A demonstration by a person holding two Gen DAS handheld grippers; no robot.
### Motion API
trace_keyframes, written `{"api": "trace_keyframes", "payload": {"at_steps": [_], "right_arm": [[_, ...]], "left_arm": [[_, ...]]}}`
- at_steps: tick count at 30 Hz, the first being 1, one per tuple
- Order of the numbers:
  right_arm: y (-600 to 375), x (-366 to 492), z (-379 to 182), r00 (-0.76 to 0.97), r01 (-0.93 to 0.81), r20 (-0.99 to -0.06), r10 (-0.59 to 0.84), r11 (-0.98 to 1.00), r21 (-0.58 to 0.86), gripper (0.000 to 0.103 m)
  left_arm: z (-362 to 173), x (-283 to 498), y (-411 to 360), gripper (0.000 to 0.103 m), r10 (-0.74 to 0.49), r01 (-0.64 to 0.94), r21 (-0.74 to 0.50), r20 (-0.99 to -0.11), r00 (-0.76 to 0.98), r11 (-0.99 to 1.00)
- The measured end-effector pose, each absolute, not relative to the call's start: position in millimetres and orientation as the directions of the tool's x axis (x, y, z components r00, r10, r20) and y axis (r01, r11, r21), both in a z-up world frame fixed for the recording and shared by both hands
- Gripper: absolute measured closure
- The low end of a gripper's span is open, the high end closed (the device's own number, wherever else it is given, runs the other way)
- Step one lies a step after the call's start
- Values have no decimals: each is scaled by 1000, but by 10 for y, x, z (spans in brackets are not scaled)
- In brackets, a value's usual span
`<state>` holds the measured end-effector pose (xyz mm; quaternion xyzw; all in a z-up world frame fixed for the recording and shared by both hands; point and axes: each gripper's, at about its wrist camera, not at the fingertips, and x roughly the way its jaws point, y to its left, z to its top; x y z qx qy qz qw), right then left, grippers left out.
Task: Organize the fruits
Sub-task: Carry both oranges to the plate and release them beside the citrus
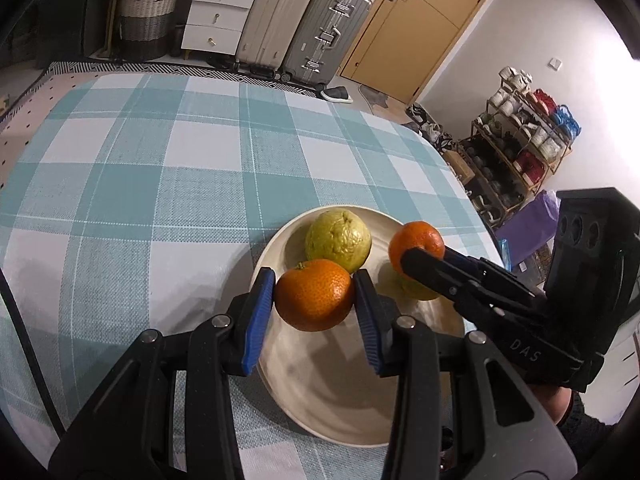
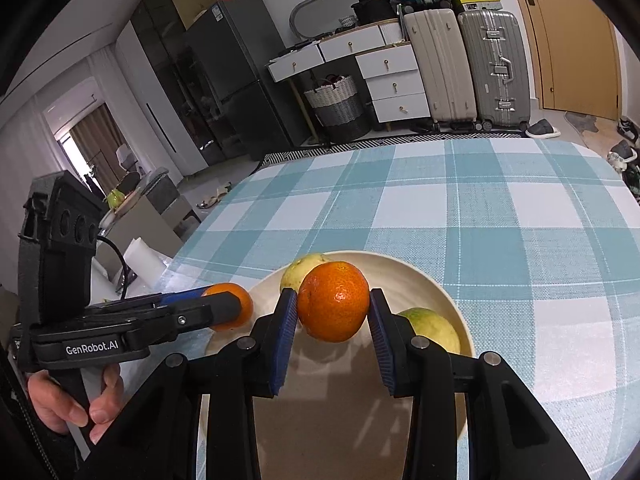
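Over the round cream ceramic plate (image 1: 280, 360), we clamp one orange mandarin in each gripper: left gripper (image 1: 315, 295), right gripper (image 2: 333, 307). Two yellow-green guavas (image 1: 338, 239) already lie plated; both mandarins remain unreleased.

This is a home: behind the checked table (image 2: 480, 216) stand suitcases (image 2: 468, 68), a white drawer chest (image 2: 394, 80), a fridge (image 2: 240, 72).

Guavas (image 1: 338, 238) crowd plate's (image 1: 328, 404) far half
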<state>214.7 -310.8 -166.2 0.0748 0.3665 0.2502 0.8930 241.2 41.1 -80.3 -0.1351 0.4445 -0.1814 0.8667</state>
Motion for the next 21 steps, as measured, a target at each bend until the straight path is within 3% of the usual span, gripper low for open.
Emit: {"api": "trace_keyframes", "payload": {"at_steps": [13,18,21], "right_arm": [[-3035,2180,-1684,623,-383,-637,455,887,259,66],[-3098,2142,-1609,647,-374,-608,460,887,272,53],[-3097,2068,-1500,668,-389,-582,464,884,258,52]], "left_arm": [[-831,2465,383,66,-425,187,-390,-722,545,902],[-699,2404,392,56,-412,196,-371,-702,581,908],[-644,2366,419,55,-408,185,-376,-697,589,908]]}}
